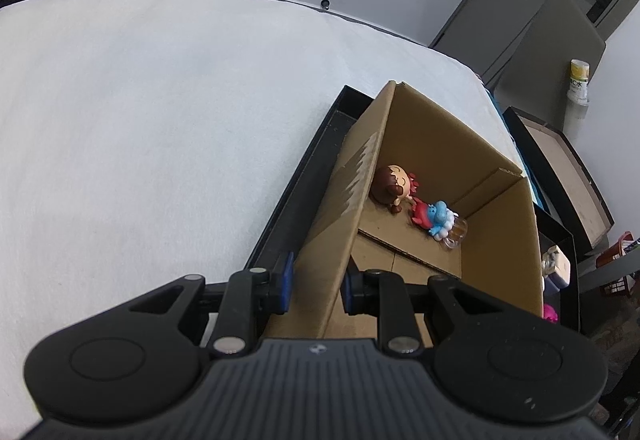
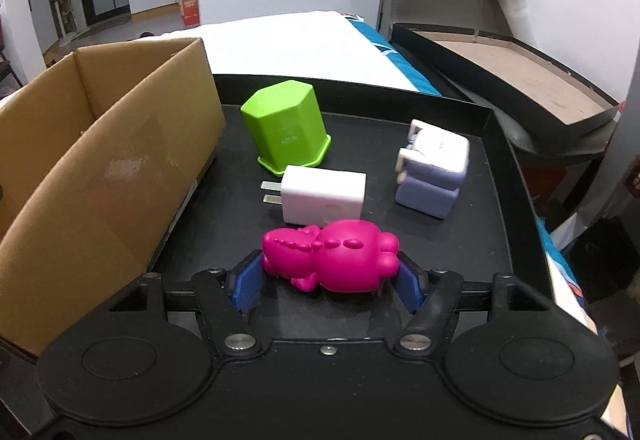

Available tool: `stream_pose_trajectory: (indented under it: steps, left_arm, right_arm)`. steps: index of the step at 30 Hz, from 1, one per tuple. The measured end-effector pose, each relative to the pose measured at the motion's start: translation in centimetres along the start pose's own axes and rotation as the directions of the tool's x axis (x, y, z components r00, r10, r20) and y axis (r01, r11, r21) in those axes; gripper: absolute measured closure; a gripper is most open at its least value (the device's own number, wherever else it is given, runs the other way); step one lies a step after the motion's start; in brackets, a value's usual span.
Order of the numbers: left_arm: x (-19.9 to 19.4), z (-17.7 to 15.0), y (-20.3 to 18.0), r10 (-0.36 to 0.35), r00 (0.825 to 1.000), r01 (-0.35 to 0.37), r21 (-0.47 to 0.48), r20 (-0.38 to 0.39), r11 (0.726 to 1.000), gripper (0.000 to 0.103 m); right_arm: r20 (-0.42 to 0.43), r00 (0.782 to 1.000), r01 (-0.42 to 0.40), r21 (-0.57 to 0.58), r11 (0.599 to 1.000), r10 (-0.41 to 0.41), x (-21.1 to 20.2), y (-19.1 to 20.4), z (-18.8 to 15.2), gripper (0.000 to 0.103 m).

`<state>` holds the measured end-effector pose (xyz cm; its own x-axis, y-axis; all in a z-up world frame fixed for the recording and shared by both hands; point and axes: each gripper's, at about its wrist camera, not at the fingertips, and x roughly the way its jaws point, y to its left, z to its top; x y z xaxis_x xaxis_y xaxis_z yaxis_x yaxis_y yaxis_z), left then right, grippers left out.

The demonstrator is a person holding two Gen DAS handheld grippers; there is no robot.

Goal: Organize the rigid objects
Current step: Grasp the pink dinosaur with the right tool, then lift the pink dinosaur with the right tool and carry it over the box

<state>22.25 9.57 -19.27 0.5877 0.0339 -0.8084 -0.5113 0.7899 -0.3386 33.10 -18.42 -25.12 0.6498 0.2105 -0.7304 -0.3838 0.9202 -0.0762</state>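
Left wrist view: left gripper (image 1: 316, 286) clamped on near wall of cardboard box (image 1: 500, 200); inside lie a brown-haired figurine (image 1: 392, 186) & a blue figure (image 1: 438, 218).

Right wrist view: right gripper (image 2: 326, 276), blue pads touching both ends of pink crocodile toy (image 2: 332, 256) on black tray (image 2: 500, 168). White charger (image 2: 324, 198), green container (image 2: 286, 124), lilac figure (image 2: 432, 168) beyond it.

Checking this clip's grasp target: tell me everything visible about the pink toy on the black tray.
The pink toy is a glossy, hard-looking magenta crocodile figure with a ridged snout, bumps along its body and stubby feet. It lies on its side on the black tray, snout toward the cardboard box, just in front of the white charger. The right gripper brackets it, blue fingers at both ends, apparently touching.
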Motion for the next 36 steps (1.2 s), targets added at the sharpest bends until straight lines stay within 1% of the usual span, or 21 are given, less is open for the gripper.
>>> stream_pose_trajectory:
  steps: [5, 12, 21, 30, 36]
  left_arm:
    - [0.0, 0.1, -0.2, 0.001, 1.000, -0.001, 0.009, -0.004, 1.000, 0.080]
    - [-0.1, -0.2, 0.0, -0.015, 1.000, 0.015, 0.013, -0.009, 1.000, 0.080]
    - [-0.3, -0.5, -0.1, -0.034, 0.999, 0.035, 0.046, -0.021, 0.998, 0.080]
    - [-0.5, -0.5, 0.1, -0.054, 0.998, 0.055, 0.042, -0.031, 0.998, 0.080]
    - [-0.5, -0.5, 0.4, -0.067, 0.997, 0.068, 0.034, -0.038, 0.997, 0.080]
  right_arm:
    - [0.015, 1.000, 0.007, 0.007, 1.000, -0.007, -1.2, -0.2, 0.4, 0.037]
    - [0.015, 1.000, -0.011, 0.002, 1.000, 0.011, -1.8, 0.5, 0.3, 0.037]
    - [0.051, 0.997, -0.061, 0.006, 0.998, 0.060, -5.5, 1.0, 0.8, 0.037]
    - [0.062, 0.998, -0.034, 0.010, 0.999, 0.033, -7.5, 1.2, 2.2, 0.037]
    - [0.075, 0.997, -0.011, -0.008, 1.000, 0.012, -9.1, 1.6, 3.4, 0.037]
